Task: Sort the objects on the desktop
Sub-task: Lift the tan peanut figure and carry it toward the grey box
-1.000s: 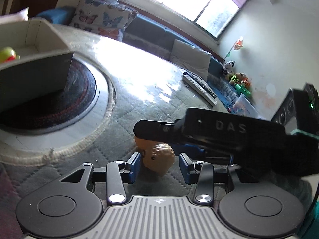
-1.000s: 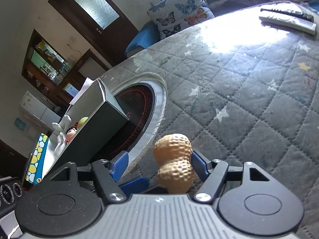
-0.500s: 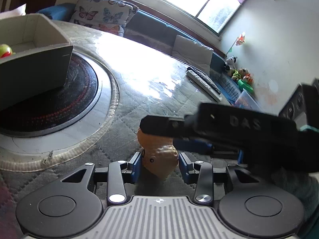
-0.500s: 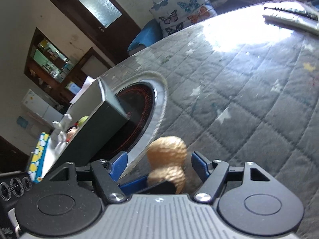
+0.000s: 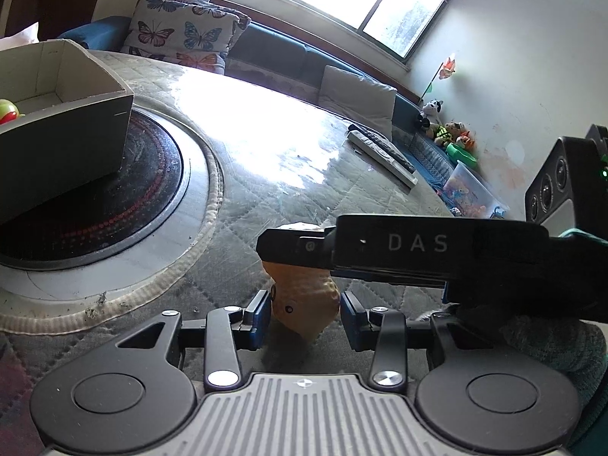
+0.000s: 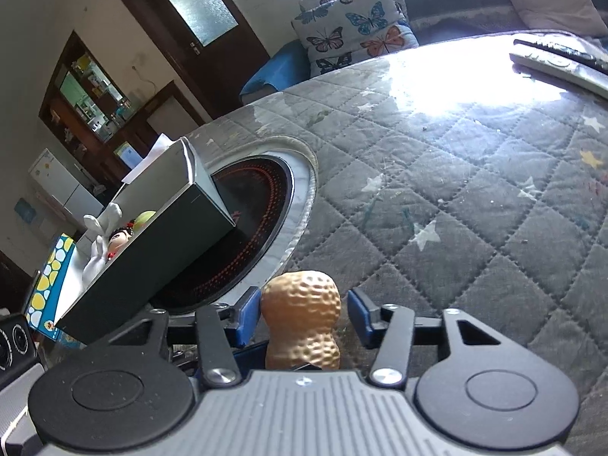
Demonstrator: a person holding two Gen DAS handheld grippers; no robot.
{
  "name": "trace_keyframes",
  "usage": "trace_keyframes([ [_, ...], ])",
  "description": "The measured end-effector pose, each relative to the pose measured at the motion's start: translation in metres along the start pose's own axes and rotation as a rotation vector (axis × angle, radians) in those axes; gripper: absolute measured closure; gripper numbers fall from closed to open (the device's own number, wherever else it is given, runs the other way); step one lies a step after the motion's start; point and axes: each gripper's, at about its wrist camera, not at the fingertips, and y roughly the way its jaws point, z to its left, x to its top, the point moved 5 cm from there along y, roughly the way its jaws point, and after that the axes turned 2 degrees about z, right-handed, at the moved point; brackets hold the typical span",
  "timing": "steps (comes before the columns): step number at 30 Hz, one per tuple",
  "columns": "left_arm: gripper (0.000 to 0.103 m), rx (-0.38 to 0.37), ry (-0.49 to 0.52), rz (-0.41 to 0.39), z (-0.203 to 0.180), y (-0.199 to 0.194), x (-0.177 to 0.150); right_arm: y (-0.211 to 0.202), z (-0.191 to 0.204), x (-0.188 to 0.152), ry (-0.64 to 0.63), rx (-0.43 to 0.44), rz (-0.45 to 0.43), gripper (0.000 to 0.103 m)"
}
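Left claw (image 5: 304, 315): open, its 2 blue pads set on either side of the lower lobe of a peanut-shaped toy (image 5: 304, 300); the left pad looks very close, the right pad shows a gap.
Right claw (image 6: 304, 313): open, blue pads on either side of the same toy's upper lobe, a small gap on each side; in the left view its black body crosses over the top of the toy.
Peanut-shaped toy: tan, dimpled, upright between both claws; whether its base rests on the tabletop is hidden.
Tabletop (image 6: 475, 197): grey quilted cover with stars, bright glare at the far side.
Box (image 5: 68, 140): open, well to the left on a dark round cooktop (image 5: 114, 197), already holding small toys.
Remotes (image 5: 380, 152): 2, lying far off near the tabletop's edge.
Step in hand (judgement): passing the toy between claws.
Doing it well: let 1 claw close squarely on a lobe before the other backs away, keeping the toy upright so the rounded shell does not slip.
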Motion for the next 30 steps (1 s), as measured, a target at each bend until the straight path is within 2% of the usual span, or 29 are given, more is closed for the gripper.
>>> trace_keyframes([
  [11,0.060,-0.005,-0.016,0.020,0.007,-0.018,-0.013,-0.007,0.011,-0.019,0.013,0.031,-0.003,0.058],
  [19,0.060,-0.008,0.037,0.044,0.009,-0.042,-0.032,-0.015,0.016,-0.047,0.091,0.084,0.008,0.058],
  [30,0.060,0.012,0.127,0.082,0.013,-0.082,-0.059,-0.026,0.046,-0.085,0.014,0.085,-0.023,0.058],
])
